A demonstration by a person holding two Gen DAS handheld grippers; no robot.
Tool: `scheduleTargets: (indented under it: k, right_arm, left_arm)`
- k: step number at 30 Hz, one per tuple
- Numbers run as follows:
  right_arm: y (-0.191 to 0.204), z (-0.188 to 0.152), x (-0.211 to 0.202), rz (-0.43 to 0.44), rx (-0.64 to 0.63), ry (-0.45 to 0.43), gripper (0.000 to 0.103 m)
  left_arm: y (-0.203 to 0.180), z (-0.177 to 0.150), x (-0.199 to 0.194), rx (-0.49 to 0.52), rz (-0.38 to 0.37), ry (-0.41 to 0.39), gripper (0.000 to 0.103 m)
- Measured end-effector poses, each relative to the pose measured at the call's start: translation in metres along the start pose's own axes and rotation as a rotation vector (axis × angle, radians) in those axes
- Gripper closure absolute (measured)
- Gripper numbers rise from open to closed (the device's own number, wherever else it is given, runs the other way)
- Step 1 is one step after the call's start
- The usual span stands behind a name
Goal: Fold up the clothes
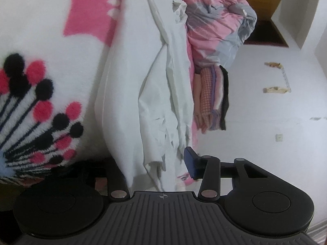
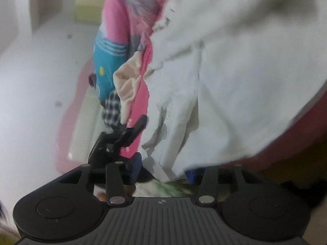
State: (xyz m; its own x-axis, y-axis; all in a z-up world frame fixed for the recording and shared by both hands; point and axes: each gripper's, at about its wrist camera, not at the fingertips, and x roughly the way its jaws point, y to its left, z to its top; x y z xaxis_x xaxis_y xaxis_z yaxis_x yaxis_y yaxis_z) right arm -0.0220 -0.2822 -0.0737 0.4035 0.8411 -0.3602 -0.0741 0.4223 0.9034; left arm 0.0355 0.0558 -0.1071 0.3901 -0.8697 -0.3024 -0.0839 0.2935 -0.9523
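The left gripper (image 1: 161, 167) has its jaws set wide apart; one blue pad (image 1: 191, 164) shows, the other is hidden behind white cloth. The right gripper (image 2: 163, 168) also has its jaws parted, with cloth hanging between its blue pads (image 2: 136, 166).

Fluffy blanket (image 1: 40, 40) with pink and black dots; white wall (image 1: 265, 112); wall socket (image 1: 278, 137).

L wrist cam close along its fingers, R wrist cam likewise, both share white garment (image 1: 163, 94)
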Motion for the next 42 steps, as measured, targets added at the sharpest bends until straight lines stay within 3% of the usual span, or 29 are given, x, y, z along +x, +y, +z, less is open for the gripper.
scheduleTargets:
  k: [4, 7, 10, 13, 27, 42]
  right_arm:
    - [0.021, 0.016, -0.075, -0.063, -0.123, -0.087, 0.043]
    - [0.023, 0.037, -0.129, -0.111, -0.18, -0.239, 0.038]
    - [0.012, 0.07, -0.159, -0.145, -0.17, -0.381, 0.038]
    - [-0.015, 0.101, -0.174, -0.179, -0.148, -0.437, 0.038]
    - [-0.081, 0.188, -0.143, -0.333, -0.095, -0.335, 0.038]
    - [-0.076, 0.179, -0.132, -0.152, -0.063, -0.078, 0.038]
  left_arm:
    - [-0.009, -0.003, 0.001, 0.055, 0.053, -0.008, 0.06]
    - [-0.014, -0.003, 0.002, 0.078, 0.084, -0.003, 0.06]
    - [-0.018, -0.004, 0.003, 0.089, 0.108, -0.004, 0.06]
    - [-0.021, -0.004, 0.004, 0.1, 0.132, -0.004, 0.06]
    - [-0.033, -0.005, 0.008, 0.132, 0.211, -0.002, 0.06]
    - [-0.034, -0.002, 0.015, 0.132, 0.209, 0.01, 0.059]
